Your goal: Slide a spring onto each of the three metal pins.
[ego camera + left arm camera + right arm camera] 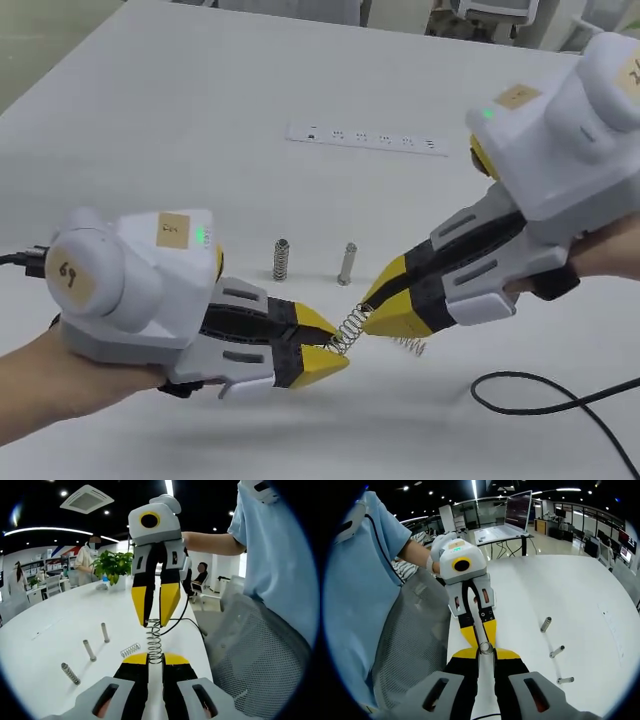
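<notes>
- The spring [350, 325], a thin coil of bright wire, hangs in the air between the two tools, clear of the smooth white surface [200, 120].
- The left tool [338, 348], yellow-tipped on black fingers, is closed to a slit on one end of the spring. The right tool [366, 312], built alike, pinches the other end.
- We count three slim round metal pins upright in a row: a far pin [105, 632] and a middle pin [89, 650], both bare, and a near pin [64, 667] wearing a fitted spring [71, 675].
- That makes three springs with the loose spring [410, 346], which lies on its side just beside the right tool.
- The pins stand beyond the tools, apart from them.
- A flat white power strip [365, 138] lies farther off, and a black cable [540, 400] curls nearby.
</notes>
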`<state>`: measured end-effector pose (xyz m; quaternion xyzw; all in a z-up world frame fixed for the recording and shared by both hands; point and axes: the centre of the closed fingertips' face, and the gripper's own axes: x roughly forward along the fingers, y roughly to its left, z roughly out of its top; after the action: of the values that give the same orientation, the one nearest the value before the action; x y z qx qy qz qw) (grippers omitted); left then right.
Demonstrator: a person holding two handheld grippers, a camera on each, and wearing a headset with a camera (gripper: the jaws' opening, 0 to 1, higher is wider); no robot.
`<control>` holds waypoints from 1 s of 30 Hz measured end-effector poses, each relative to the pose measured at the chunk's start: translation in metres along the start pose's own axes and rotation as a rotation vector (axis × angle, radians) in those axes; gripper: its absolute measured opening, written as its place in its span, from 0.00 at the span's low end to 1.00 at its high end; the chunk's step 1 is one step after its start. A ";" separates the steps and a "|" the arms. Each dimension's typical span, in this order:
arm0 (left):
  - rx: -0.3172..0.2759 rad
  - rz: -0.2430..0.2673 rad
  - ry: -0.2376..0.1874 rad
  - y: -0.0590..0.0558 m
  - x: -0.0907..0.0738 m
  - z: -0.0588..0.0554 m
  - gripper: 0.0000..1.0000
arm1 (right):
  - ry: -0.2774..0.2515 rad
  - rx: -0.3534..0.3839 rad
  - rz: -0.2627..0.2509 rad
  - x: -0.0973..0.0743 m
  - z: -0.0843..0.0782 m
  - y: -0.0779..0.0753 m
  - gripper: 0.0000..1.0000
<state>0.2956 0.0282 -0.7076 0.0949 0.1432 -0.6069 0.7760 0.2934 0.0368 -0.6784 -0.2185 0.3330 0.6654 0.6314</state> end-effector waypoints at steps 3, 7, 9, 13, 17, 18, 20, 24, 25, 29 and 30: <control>0.000 0.001 0.000 0.000 0.000 0.000 0.02 | 0.001 -0.002 0.000 0.000 0.000 0.000 0.08; 0.012 0.004 0.001 0.002 0.001 0.000 0.01 | 0.006 -0.011 -0.003 -0.001 -0.001 0.000 0.08; 0.015 0.006 0.000 0.002 0.002 0.000 0.01 | 0.008 -0.012 -0.003 -0.001 -0.002 0.000 0.08; 0.022 0.007 0.001 0.003 0.003 0.000 0.01 | 0.011 -0.012 -0.003 -0.001 -0.003 0.000 0.08; 0.023 0.006 0.003 0.003 0.003 -0.001 0.01 | 0.015 -0.013 -0.001 -0.001 -0.003 -0.001 0.08; 0.024 0.006 0.003 0.003 0.003 -0.001 0.01 | 0.016 -0.012 0.001 -0.001 -0.003 -0.001 0.08; 0.024 0.005 0.003 0.003 0.003 -0.001 0.01 | 0.018 -0.017 0.003 -0.001 -0.003 -0.001 0.08; 0.022 0.006 0.000 0.004 0.002 0.000 0.01 | 0.028 -0.021 0.003 -0.001 -0.004 -0.002 0.09; 0.023 0.007 -0.002 0.004 0.002 0.000 0.01 | 0.029 -0.023 0.003 -0.001 -0.004 -0.002 0.09; 0.024 0.007 -0.004 0.005 0.003 0.001 0.01 | 0.035 -0.038 0.005 0.000 -0.003 -0.002 0.16; 0.024 0.007 -0.004 0.005 0.003 0.001 0.01 | 0.041 -0.046 0.003 0.001 -0.003 -0.003 0.17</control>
<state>0.3008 0.0265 -0.7077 0.1034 0.1341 -0.6062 0.7771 0.2957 0.0346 -0.6816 -0.2458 0.3307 0.6693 0.6182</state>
